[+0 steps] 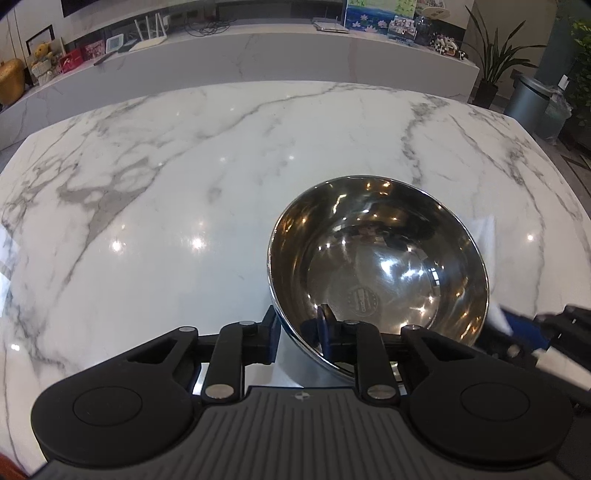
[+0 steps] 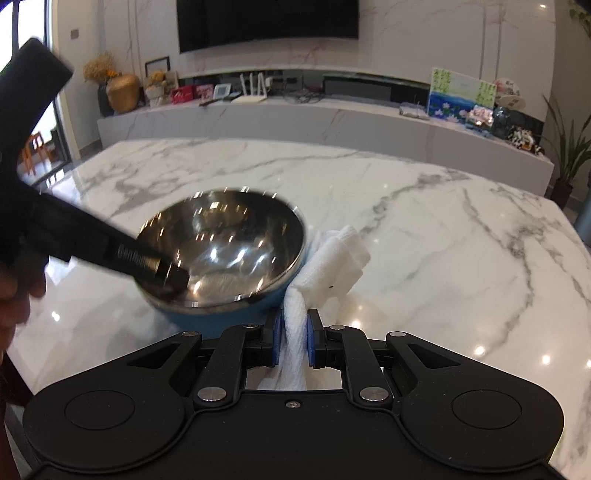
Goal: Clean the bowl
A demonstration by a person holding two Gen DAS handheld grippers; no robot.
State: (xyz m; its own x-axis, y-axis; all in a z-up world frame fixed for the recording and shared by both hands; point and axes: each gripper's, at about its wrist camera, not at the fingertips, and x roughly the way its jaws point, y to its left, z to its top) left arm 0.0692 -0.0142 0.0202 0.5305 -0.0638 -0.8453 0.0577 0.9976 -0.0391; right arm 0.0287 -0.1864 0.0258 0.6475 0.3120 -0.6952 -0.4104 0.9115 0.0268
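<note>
A steel bowl (image 1: 388, 266) with a blue outside stands on the white marble table (image 1: 147, 221); it looks empty and tipped. My left gripper (image 1: 298, 326) straddles its near rim, one finger outside the wall and one inside, and is shut on it. In the right wrist view the same gripper (image 2: 173, 277) reaches in from the left onto the bowl (image 2: 229, 243). My right gripper (image 2: 293, 336) is shut on a white cloth (image 2: 332, 266). The cloth's loose end lies on the table against the bowl's right side. The left wrist view shows the right gripper (image 1: 535, 325) blurred beside the bowl.
A person's hand (image 2: 14, 295) holds the left gripper at the left edge. Behind the table runs a low marble sideboard (image 2: 295, 118) with small items, under a dark screen (image 2: 266, 22). A potted plant (image 1: 495, 62) and a grey bin (image 1: 524, 96) stand at the far right.
</note>
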